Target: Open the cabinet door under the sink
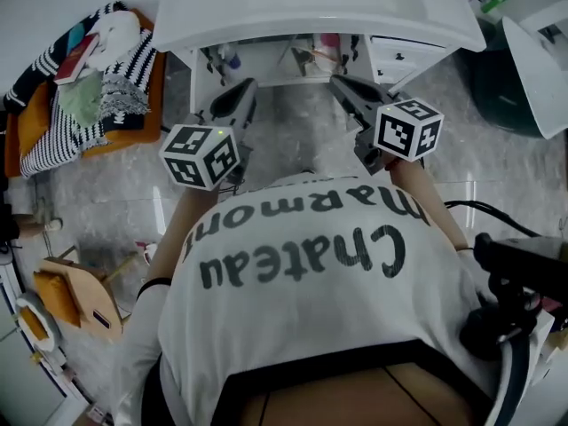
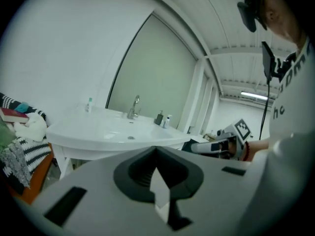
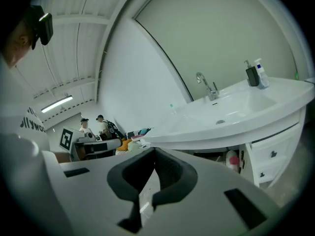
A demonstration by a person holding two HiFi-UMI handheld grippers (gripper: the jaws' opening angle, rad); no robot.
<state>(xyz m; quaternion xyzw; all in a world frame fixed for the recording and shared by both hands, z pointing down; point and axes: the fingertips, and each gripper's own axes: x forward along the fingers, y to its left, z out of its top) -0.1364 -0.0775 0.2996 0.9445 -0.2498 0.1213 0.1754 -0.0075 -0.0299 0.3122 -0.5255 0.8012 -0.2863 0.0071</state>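
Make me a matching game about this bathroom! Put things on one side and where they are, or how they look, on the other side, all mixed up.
Things:
1. faucet
2. striped cloth
3. bottle with a pink band
4. left gripper

Matches:
A. under the sink
B. black and white
C. fingers shut, holding nothing
D. on top of the sink, behind the basin

Pairs: 1-D, 2-B, 3-A, 4-C

Head view: you are looking steeply down past your shirt [image 1: 302,273] onto the sink [image 1: 266,16].
Gripper views: both are facing that sink close, near rim height.
Shared: all three are showing the sink.
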